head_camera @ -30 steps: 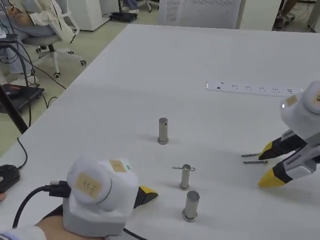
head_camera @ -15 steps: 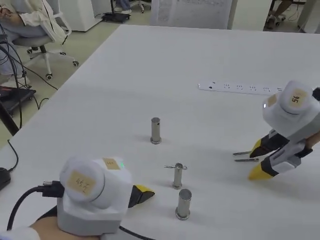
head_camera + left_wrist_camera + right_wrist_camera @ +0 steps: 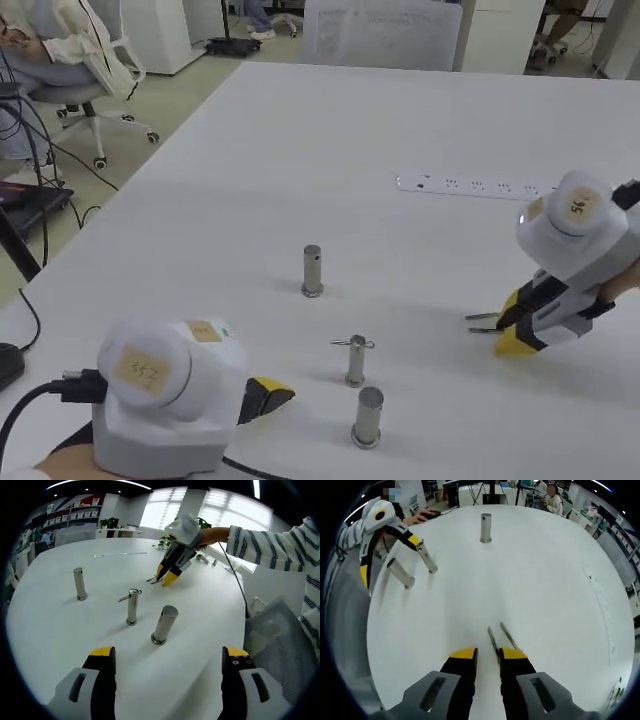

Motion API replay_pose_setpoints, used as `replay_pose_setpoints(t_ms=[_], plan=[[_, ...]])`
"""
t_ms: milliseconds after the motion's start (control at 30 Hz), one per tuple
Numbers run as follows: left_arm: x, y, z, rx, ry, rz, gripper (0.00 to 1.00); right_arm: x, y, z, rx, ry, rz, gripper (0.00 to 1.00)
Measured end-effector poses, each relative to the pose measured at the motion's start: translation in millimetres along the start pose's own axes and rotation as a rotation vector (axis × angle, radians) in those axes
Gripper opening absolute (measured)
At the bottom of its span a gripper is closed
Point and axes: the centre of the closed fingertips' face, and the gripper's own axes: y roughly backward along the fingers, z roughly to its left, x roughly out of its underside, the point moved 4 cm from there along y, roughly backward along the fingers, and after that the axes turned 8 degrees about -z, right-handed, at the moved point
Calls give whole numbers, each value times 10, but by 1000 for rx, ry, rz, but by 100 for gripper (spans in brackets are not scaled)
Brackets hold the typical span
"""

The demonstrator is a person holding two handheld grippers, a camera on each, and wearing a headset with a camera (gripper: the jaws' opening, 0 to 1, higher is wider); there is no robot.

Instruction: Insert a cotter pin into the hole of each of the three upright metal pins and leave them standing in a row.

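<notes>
On white table (image 3: 300,150) in office (image 3: 190,95), left hand-held gripper (image 3: 168,653) spread, right hand-held gripper (image 3: 488,653) unclear

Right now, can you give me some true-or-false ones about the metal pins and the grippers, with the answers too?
1. The far pin, middle pin and near pin all stand upright. True.
2. Every pin has a cotter pin through it. False: just the middle pin carries a cotter pin.
3. The left gripper is wide open. True.
4. The left gripper grips the near pin. False: it holds nothing.
5. Two loose cotter pins lie by the right gripper. True.
</notes>
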Motion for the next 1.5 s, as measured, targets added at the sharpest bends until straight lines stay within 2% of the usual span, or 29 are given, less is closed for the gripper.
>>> replay_pose_setpoints(t_ms=[200, 367, 533, 767, 1000, 1233, 1500], plan=[[-35, 32, 2, -8, -2, -7, 87, -12, -11, -48, 24, 35, 11, 5], [-36, 42, 5, -13, 5, 1, 87, -14, -10, -42, 22, 31, 9, 5], [-49, 44, -1, -13, 8, 0, 87, -17, -10, -52, 41, -5, 13, 4], [-46, 56, -17, -10, 15, 10, 86, -13, -12, -34, 56, 57, 34, 3], [-54, 57, -28, -10, 9, 10, 86, 0, -4, -32, 82, 60, 26, 3], [-58, 72, -28, -13, 6, 11, 86, -9, 20, 20, 77, 75, 36, 3], [-68, 113, -30, -27, 0, 2, 86, 29, 158, 70, 78, 66, 43, 2]])
